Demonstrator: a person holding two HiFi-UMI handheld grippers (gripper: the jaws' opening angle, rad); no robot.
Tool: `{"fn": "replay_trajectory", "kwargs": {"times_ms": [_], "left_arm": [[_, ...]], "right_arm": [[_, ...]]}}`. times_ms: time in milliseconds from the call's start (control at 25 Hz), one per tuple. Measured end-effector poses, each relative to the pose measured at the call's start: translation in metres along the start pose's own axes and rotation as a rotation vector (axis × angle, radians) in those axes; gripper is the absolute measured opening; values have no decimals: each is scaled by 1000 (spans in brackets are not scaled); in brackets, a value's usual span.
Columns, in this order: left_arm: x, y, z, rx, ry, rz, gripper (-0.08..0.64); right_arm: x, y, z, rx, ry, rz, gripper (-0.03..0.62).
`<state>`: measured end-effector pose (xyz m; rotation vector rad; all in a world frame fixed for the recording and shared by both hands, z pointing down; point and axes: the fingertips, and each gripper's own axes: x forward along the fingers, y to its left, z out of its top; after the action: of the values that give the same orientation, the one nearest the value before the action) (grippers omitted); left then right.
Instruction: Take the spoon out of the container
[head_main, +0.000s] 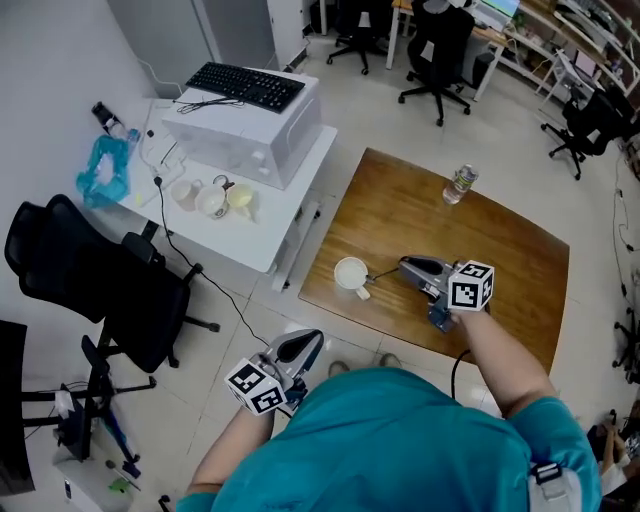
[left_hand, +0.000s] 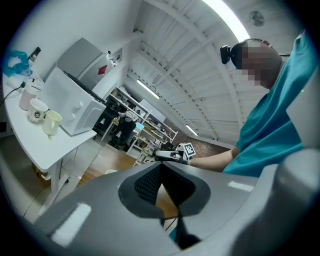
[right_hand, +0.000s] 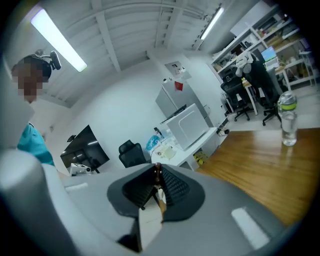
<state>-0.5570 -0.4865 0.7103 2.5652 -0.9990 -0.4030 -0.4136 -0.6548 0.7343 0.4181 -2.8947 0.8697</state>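
A white cup (head_main: 350, 272) stands near the front left corner of the wooden table (head_main: 500, 260). A thin spoon (head_main: 383, 273) reaches from it toward my right gripper (head_main: 403, 264). In the right gripper view the brown spoon handle (right_hand: 157, 172) stands pinched between the ribbed pads, so my right gripper (right_hand: 157, 166) is shut on it. My left gripper (head_main: 305, 345) hangs low beside the person's body, off the table. Its jaws meet at the tips with nothing in them in the left gripper view (left_hand: 160, 167).
A water bottle (head_main: 459, 185) stands at the table's far side. To the left is a white side table (head_main: 290, 190) with a white box, a keyboard (head_main: 245, 86) and mugs (head_main: 212, 200). A black office chair (head_main: 100, 290) stands at the left.
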Motion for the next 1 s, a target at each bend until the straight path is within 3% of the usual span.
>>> {"fn": "replay_trajectory", "kwargs": {"times_ms": [200,440,600,760,1000], "left_arm": [[32,-55,6,17,14,-89,0],[79,-160,0,92,46,-162,0],[129,-255,-12,99,39,-163,0],[174,-349,-49,83,3,-150,0],[201,-457,-93,108,19,-132,0]], "right_arm": [[-83,49,-5,45,-103,-26,40],[-218,95,-19,53,-202,-39,40],[-337,115,-19,57,-252,-33,40],[-445,122,-35,59,-270,-20,40],[-549,139,-67,36,-244,-1,40]]}}
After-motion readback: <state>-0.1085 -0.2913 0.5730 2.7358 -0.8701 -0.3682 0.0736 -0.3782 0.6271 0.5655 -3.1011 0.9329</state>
